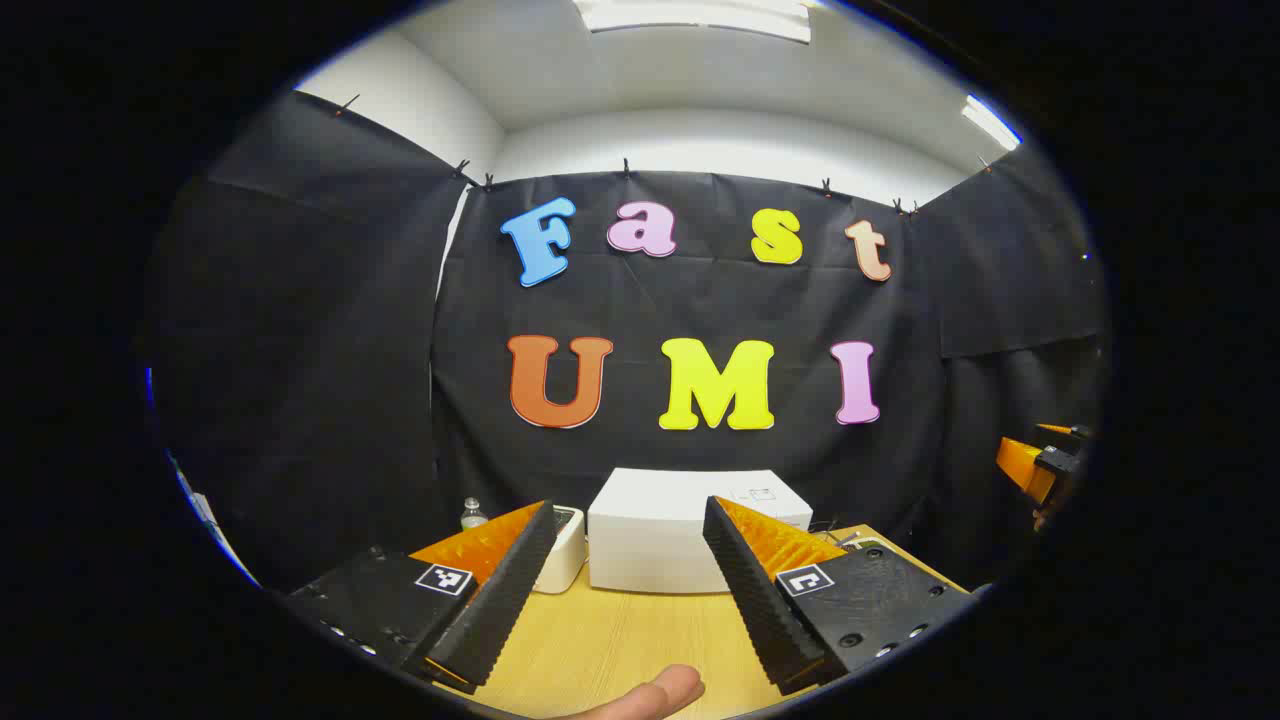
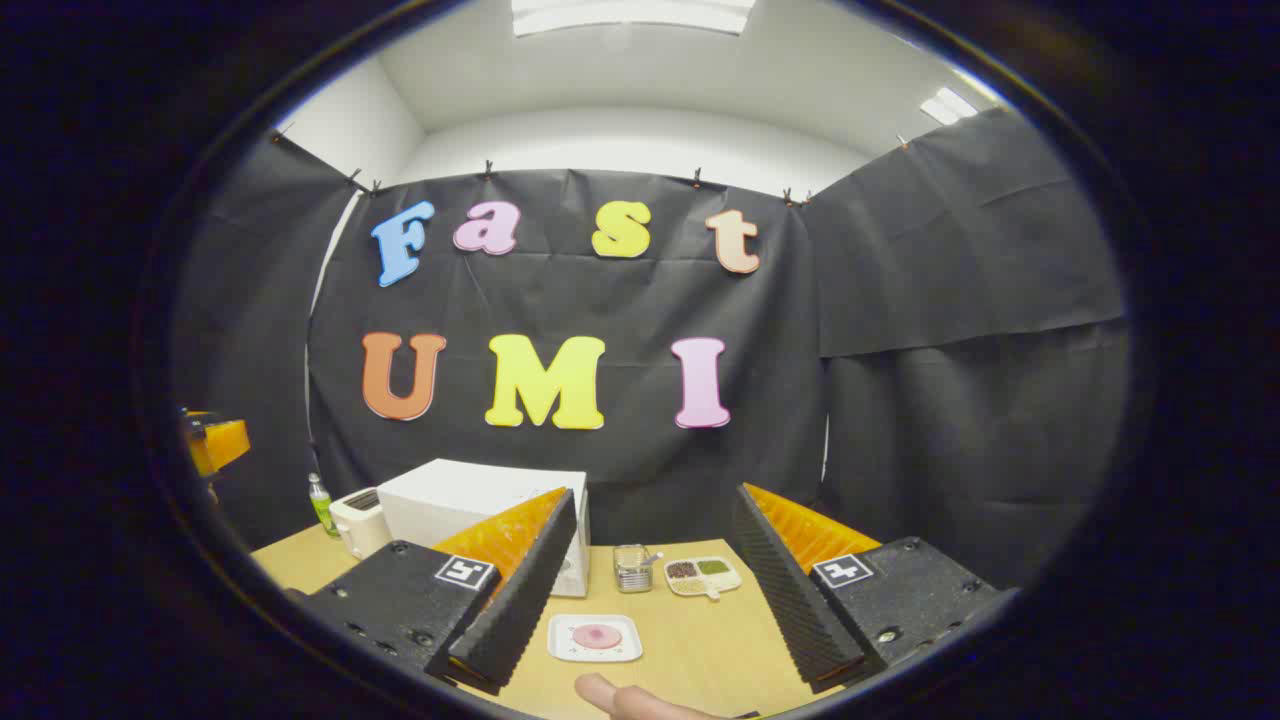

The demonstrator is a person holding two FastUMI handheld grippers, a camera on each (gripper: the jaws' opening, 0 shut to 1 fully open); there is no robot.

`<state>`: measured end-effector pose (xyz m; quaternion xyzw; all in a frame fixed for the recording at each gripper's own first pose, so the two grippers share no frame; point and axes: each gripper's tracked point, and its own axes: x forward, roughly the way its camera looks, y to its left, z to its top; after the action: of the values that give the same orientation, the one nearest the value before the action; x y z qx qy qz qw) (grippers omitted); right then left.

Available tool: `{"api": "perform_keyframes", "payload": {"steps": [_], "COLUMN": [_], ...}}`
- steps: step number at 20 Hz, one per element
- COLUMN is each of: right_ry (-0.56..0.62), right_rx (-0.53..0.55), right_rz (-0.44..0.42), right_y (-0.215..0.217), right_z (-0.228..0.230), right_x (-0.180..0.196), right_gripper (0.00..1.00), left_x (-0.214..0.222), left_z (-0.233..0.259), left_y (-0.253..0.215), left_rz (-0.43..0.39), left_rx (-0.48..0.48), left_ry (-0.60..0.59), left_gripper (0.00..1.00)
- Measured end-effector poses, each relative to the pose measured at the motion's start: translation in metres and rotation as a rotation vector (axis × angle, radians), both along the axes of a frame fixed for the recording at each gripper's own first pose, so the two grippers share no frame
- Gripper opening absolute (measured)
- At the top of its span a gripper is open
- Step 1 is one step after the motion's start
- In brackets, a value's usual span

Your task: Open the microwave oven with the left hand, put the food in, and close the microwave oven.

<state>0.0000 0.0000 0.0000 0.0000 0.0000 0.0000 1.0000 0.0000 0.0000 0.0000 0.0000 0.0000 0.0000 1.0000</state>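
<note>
Both grippers, left gripper (image 1: 625,590) and right gripper (image 2: 650,590), hover level above the table (image 2: 690,650), fingers wide.

White microwave oven (image 1: 690,525) on a pale yellow wooden table (image 1: 620,640). White toaster (image 2: 358,520) beside it, a dark slot on top. Clear bottle (image 2: 319,503) behind the toaster, green liquid inside, white cap. White square plate (image 2: 595,637) bearing a round pink slice of food (image 2: 597,636) with a darker pink centre. Cream divided dish (image 2: 703,575), dark brown in one compartment, green in another. Clear, silvery condiment jar (image 2: 630,567). Black-and-white square marker (image 1: 443,578) on the black body of the left gripper (image 1: 625,590); the same black-and-white pattern on the black body of the right gripper (image 2: 655,590).
</note>
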Motion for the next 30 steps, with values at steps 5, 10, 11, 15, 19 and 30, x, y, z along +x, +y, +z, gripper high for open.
{"api": "perform_keyframes", "payload": {"steps": [5,10,11,15,19,30], "right_ry": [0.028,0.017,0.018,0.005,-0.028,-0.057], "right_rx": [0.035,0.033,0.038,0.048,0.035,0.035], "right_rz": [0.010,-0.015,-0.012,-0.019,-0.016,0.024], "right_y": [-0.008,-0.027,-0.029,-0.039,-0.044,-0.049], "right_z": [0.000,-0.002,-0.002,0.003,0.012,0.011], "right_x": [-0.001,0.005,0.006,0.007,0.009,0.038], "right_gripper": [0.92,0.92,1.00,0.92,1.00,0.92], "left_x": [-0.005,-0.005,-0.004,0.001,0.006,0.086], "left_z": [0.005,0.002,0.003,0.003,-0.001,-0.055], "left_y": [-0.011,-0.032,-0.032,-0.031,-0.034,-0.088], "left_rz": [-0.040,-0.107,-0.106,-0.096,-0.098,-0.134], "left_rx": [0.011,0.000,0.003,-0.004,0.000,-0.002], "left_ry": [-0.020,-0.011,-0.012,-0.012,-0.007,0.022], "left_gripper": [0.94,0.94,0.94,0.94,0.94,0.93]}}
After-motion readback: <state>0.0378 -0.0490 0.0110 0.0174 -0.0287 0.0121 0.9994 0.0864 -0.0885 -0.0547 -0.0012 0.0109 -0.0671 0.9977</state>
